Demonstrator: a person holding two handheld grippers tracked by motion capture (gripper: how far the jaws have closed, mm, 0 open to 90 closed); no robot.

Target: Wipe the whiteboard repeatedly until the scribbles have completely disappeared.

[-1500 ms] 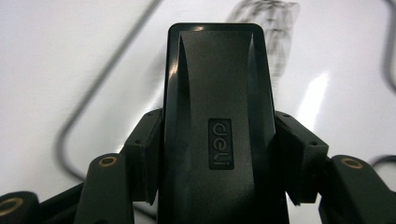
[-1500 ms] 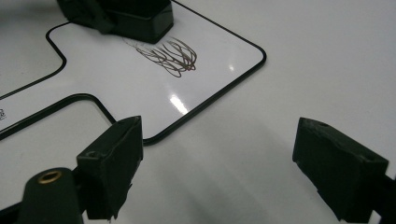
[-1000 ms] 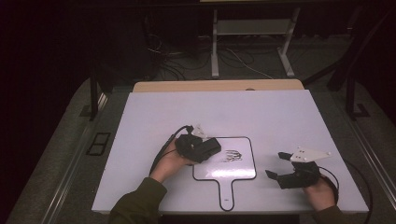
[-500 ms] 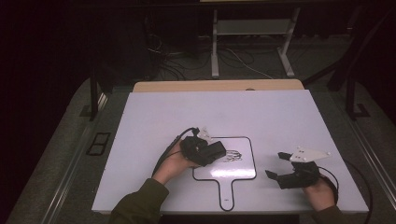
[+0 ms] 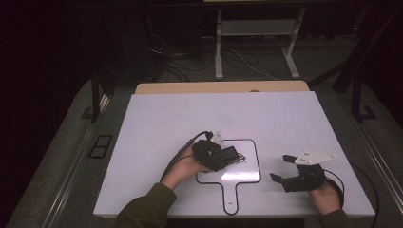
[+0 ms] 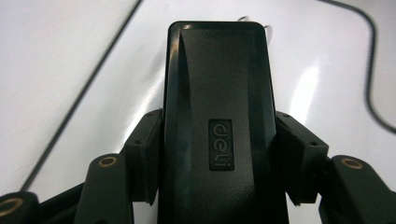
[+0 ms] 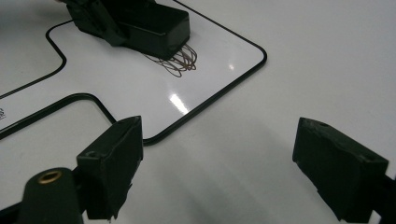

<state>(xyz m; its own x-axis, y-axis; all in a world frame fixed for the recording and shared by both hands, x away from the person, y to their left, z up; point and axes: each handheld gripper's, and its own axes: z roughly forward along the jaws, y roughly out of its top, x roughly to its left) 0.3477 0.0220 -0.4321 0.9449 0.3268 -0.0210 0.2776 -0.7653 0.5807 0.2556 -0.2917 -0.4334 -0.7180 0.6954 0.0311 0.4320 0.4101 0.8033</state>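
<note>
Eraser held over scribble on whiteboard

Eraser (image 6: 217,126), black, with an embossed logo on its back, sits clamped between the left gripper's (image 5: 227,156) fingers (image 6: 144,156), one pressed on each long side. Seen from above, it lies on the paddle-shaped whiteboard (image 5: 240,175), left of the board's middle. The right gripper view shows its front end touching or just over the brown scribble (image 7: 180,60), with part of the loops sticking out beyond it.

Whiteboard lies flat on the white desk (image 5: 180,114), handle toward the person, black line around its edge.

Right gripper (image 5: 281,169) rests on the desk right of the board, well apart from the eraser. Its fingers (image 7: 112,161) stand wide apart, bare desk and the board's corner between them. Right hand (image 5: 327,195) grips it from behind.

Left hand (image 5: 183,166) and green sleeve (image 5: 145,209) reach in from the near edge.
</note>
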